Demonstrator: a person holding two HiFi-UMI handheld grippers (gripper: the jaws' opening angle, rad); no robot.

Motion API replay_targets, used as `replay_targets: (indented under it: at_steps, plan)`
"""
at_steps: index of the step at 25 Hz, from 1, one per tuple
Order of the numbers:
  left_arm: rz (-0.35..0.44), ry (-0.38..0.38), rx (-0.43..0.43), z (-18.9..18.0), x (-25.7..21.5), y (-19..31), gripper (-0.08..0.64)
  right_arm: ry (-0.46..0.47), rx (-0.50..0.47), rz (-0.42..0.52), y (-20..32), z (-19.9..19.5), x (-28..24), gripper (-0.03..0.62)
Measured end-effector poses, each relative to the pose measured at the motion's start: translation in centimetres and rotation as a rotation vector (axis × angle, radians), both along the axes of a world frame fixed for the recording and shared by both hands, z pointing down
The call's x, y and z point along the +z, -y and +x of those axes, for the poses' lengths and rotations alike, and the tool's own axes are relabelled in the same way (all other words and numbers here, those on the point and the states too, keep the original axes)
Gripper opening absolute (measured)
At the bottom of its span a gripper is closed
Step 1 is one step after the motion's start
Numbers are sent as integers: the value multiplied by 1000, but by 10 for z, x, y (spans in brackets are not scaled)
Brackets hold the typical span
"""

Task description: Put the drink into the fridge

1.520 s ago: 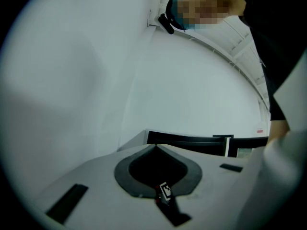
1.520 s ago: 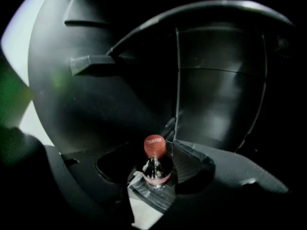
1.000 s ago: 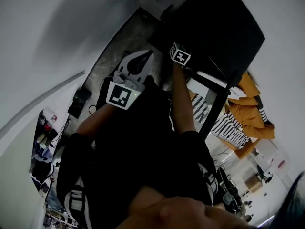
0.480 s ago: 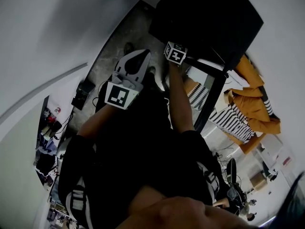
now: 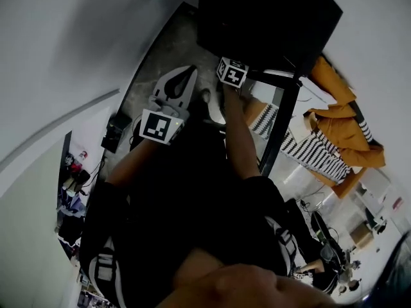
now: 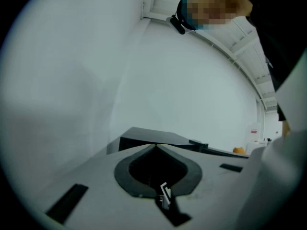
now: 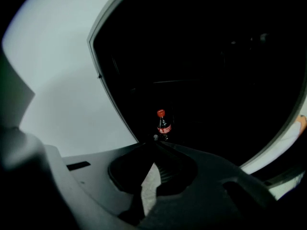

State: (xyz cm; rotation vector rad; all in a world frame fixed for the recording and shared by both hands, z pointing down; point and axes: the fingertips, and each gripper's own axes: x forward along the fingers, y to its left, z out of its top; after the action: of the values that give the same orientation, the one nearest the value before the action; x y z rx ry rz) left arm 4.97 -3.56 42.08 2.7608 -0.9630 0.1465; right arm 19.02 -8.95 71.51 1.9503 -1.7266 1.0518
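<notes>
The drink, a small cola bottle (image 7: 163, 124) with a red cap and red label, stands upright deep in the dark inside of the black fridge (image 5: 270, 18). My right gripper (image 7: 155, 138) points into that opening, short of the bottle, shut with nothing between its jaws. In the head view only its marker cube (image 5: 232, 72) shows, at the fridge's front edge. My left gripper (image 5: 191, 71) hangs to the left over the floor, shut and empty. In its own view the left gripper (image 6: 154, 146) faces a white wall past the fridge's top.
A dark-framed fridge door (image 5: 276, 127) stands open to the right of my right arm. Orange and striped cloth (image 5: 327, 140) lies beyond it. A pale rim (image 7: 103, 80) borders the fridge opening. White walls close in on the left. Black cables and a box (image 5: 115, 130) lie on the floor.
The right gripper's marker cube has drifted a little left and stays at the fridge front. The left gripper has shifted slightly up and left. Fridge and door have slid in the view.
</notes>
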Motion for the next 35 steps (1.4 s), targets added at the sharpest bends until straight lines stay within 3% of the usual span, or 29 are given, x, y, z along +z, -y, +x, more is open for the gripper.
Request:
replay_targets:
  at_steps: [5, 10, 16, 25, 35]
  plan:
    - [5, -58, 57, 5, -12, 11, 5, 20, 61, 19, -21, -6, -34, 3]
    - [8, -88, 144, 0, -17, 20, 5, -24, 134, 82, -41, -9, -78, 3]
    - [-7, -104, 225, -14, -17, 35, 5, -91, 259, 166, -76, -14, -129, 3]
    - [4, -99, 280, -40, -21, 38, 5, -147, 350, 285, -133, -49, -207, 3]
    - [6, -98, 271, -39, -35, 35, 5, -172, 317, 395, -146, -65, -264, 3]
